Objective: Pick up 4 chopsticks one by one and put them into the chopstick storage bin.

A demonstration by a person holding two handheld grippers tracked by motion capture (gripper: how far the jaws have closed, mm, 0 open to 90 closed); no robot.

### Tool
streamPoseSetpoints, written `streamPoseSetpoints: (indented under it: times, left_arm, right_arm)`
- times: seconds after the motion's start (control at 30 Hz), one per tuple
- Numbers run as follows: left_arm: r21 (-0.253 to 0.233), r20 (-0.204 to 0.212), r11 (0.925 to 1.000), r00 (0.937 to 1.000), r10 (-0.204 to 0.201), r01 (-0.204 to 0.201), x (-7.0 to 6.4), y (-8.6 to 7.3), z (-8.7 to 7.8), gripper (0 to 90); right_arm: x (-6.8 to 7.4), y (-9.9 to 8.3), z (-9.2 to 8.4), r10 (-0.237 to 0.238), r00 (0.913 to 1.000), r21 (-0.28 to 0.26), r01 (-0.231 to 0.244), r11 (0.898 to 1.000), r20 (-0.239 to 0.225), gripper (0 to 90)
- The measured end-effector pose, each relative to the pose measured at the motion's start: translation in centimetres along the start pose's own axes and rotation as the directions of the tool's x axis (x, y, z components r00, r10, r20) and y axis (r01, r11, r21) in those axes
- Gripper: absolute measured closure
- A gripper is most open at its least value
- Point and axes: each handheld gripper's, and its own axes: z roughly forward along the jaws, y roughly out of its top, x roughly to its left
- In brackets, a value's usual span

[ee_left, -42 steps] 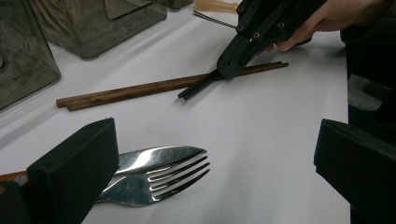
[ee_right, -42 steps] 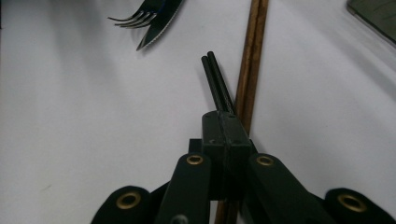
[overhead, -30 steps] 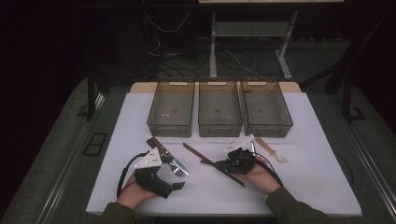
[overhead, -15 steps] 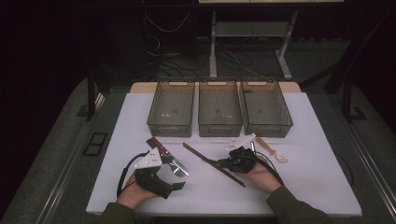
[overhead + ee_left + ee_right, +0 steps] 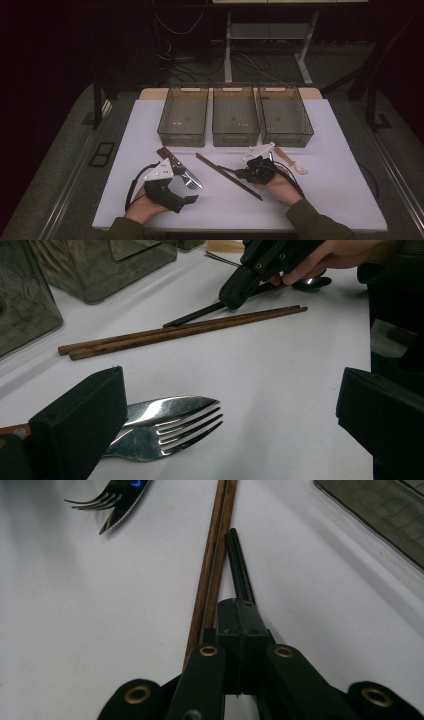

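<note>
The left gripper (image 5: 167, 187) rested low on the tabletop (image 5: 325, 200) near its front edge, held by the left hand (image 5: 142, 207), its jaws spread wide apart. The right gripper (image 5: 252, 171), gripped by the right hand (image 5: 280, 187), lay farther along the same edge, jaws pressed together on a thin black stick (image 5: 240, 570).

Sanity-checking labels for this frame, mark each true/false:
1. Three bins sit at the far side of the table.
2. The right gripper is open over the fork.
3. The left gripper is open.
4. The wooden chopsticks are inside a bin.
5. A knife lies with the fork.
1. Three bins at the far side: true.
2. False. The right gripper is shut on a black utensil, beside the wooden chopsticks.
3. Left gripper open: true.
4. False. The chopsticks lie on the table.
5. Knife with the fork: true.
</note>
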Motion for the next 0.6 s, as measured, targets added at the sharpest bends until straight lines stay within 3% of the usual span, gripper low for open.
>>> streamPoseSetpoints:
  times: [0.4, 0.6]
  left_arm:
    - [0.002, 0.001, 1.0, 1.0, 0.002, -0.002, -0.02, 0.0, 0.0, 0.0]
    - [0.002, 0.0, 1.0, 1.0, -0.001, 0.001, -0.05, 0.0, -0.01, 0.0]
  right_arm:
    - [-0.33, -0.14, -0.06, 0.008, 0.9999, -0.001, -0.008, 1.0, 0.013, 89.9]
    - [-0.52, -0.29, 0.08, 0.001, 0.9991, 0.013, -0.002, 1.0, 0.042, 89.9]
